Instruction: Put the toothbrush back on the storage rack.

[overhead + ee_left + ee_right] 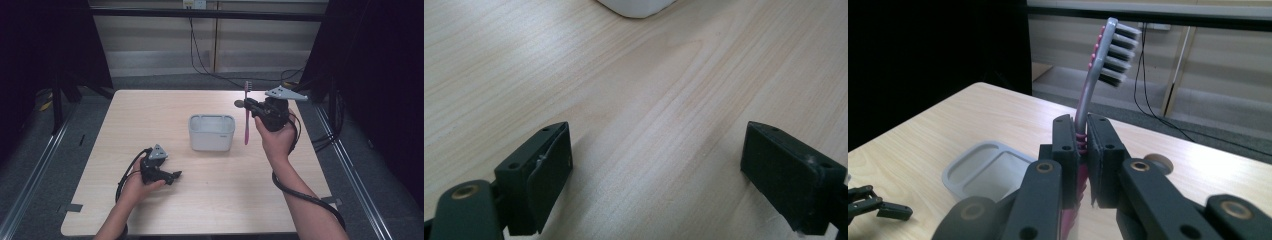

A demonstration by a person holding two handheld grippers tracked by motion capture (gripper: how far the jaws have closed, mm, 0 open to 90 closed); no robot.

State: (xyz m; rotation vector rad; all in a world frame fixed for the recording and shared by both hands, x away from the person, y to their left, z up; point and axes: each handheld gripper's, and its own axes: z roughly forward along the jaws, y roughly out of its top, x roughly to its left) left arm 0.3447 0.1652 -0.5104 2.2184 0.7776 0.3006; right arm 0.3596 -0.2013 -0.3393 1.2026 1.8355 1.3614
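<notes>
A pink and grey toothbrush [246,112] hangs upright, bristles up, clamped in my right gripper [248,105] just right of the grey bin [211,132]. In the right gripper view the jaws are shut on the toothbrush [1099,60] neck, with its dark bristle head rising above them and the grey bin [982,170] low at the left. My left gripper [175,176] rests low on the table near the front left, open and holding nothing. In the left gripper view its pads [547,172] stand wide apart over bare wood, and the bin's white bottom edge [636,7] shows at the top.
The light wooden table [150,115] has bare surface around the bin. Black cables trail from both grippers. Dark curtains and metal floor rails flank the table, and a cable hangs down the back wall [197,50].
</notes>
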